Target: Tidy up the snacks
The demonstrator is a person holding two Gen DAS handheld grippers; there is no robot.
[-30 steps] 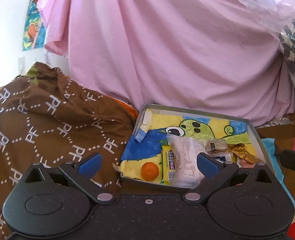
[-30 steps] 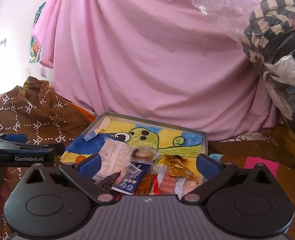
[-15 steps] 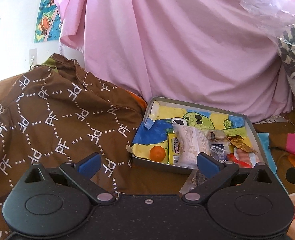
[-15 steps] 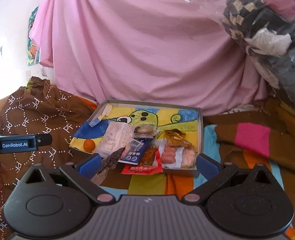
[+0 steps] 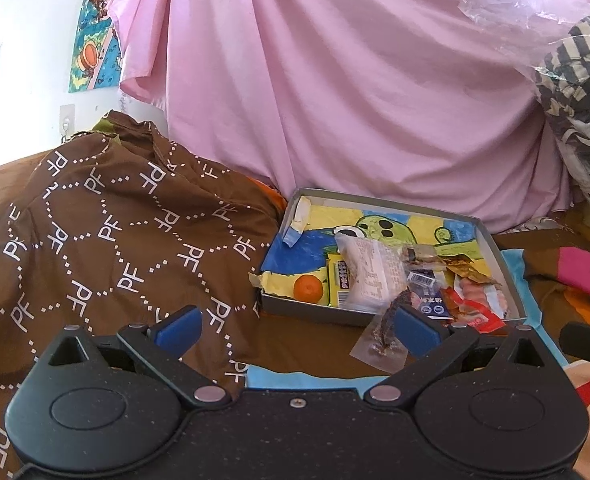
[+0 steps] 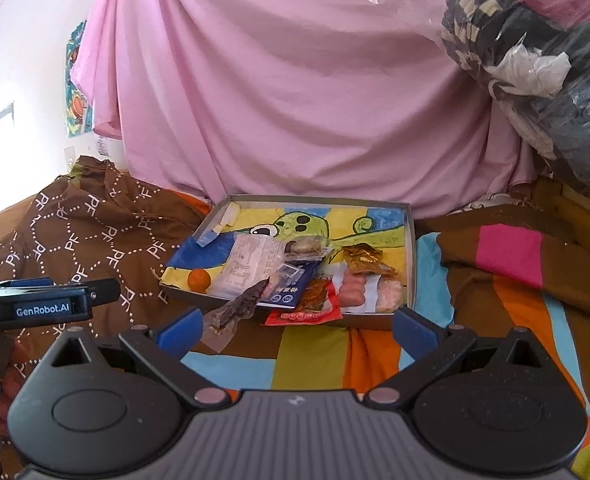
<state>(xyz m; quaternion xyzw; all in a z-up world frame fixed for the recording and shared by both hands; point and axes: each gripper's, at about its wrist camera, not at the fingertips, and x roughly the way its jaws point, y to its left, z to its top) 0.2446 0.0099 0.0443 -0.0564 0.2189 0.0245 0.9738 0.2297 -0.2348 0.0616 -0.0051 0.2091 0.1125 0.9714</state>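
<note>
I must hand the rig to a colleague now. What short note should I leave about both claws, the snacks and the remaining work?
Left claw: open, empty.
Right claw: open, empty, in front of the box.
Most snacks lie in the shallow box: orange, white packet, blue packet, gold packet, sausages.
Dark jerky packet and red packet hang over the front edge.
Left to do: put those two fully inside.

Both grippers pulled back from snack box (image 6: 411, 264), dark jerky packet (image 6: 239, 308) now visible hanging over front edge
</note>
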